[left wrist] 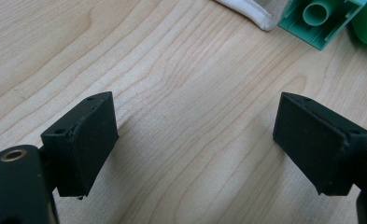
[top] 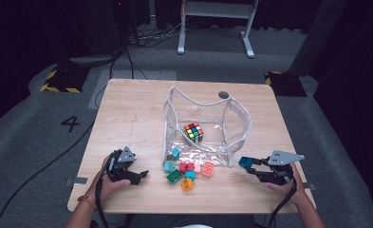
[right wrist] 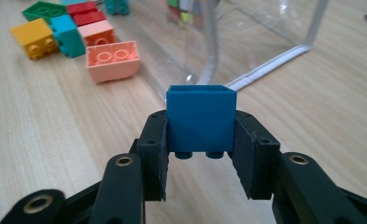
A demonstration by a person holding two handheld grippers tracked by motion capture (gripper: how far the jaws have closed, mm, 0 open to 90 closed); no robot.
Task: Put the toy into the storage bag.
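Item: small blue hard-plastic toy brick (right wrist: pixel 201 119), held in right gripper (right wrist: pixel 201 156) at near right of light wooden table (top: pixel 127 109), just right of clear plastic pouch with white trim (top: pixel 231 126). Jaws pinch two flat side walls, studs down, hollow side up.
Handling, judged: light, rigid, smooth; may slip or twist; grip flat faces squarely.
Left gripper (left wrist: pixel 195 140): jaws wide apart, empty, near left.
Loose: mixed coloured bricks (top: pixel 186 170); multicolour puzzle cube (top: pixel 193 131) inside pouch.
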